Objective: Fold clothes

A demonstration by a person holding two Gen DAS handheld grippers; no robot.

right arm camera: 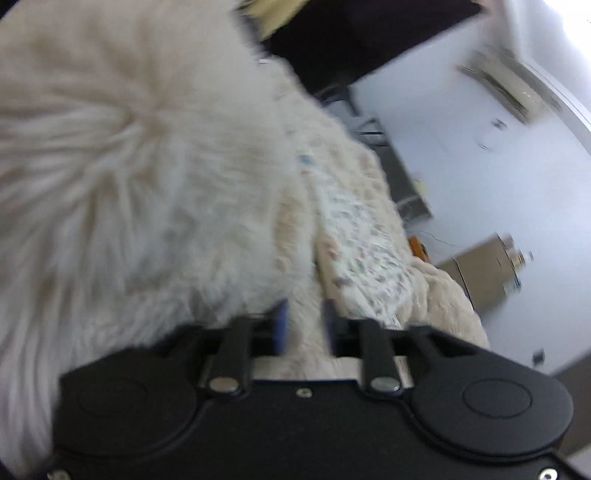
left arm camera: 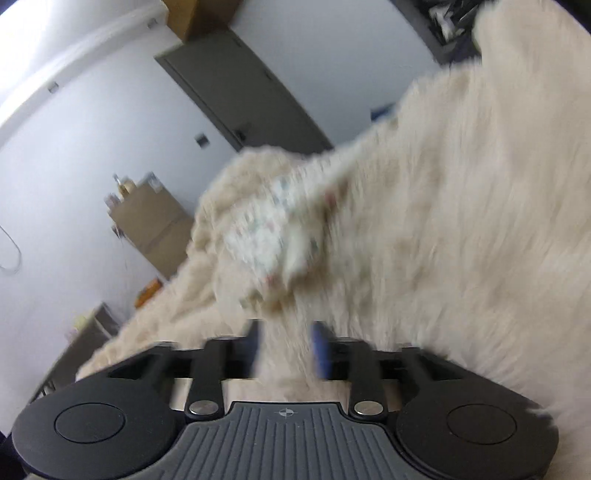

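A cream, fluffy garment with a speckled white lining fills most of both views, blurred by motion. My left gripper is shut on a bunch of its fabric between the blue pads. My right gripper is shut on the same garment, with fabric bunched between its blue pads. The speckled lining shows just right of the right gripper. Both grippers hold the garment up in the air, tilted.
A white wall with a grey door and a brown cabinet lie behind in the left wrist view. A brown box, an air conditioner and a dark shape show in the right wrist view.
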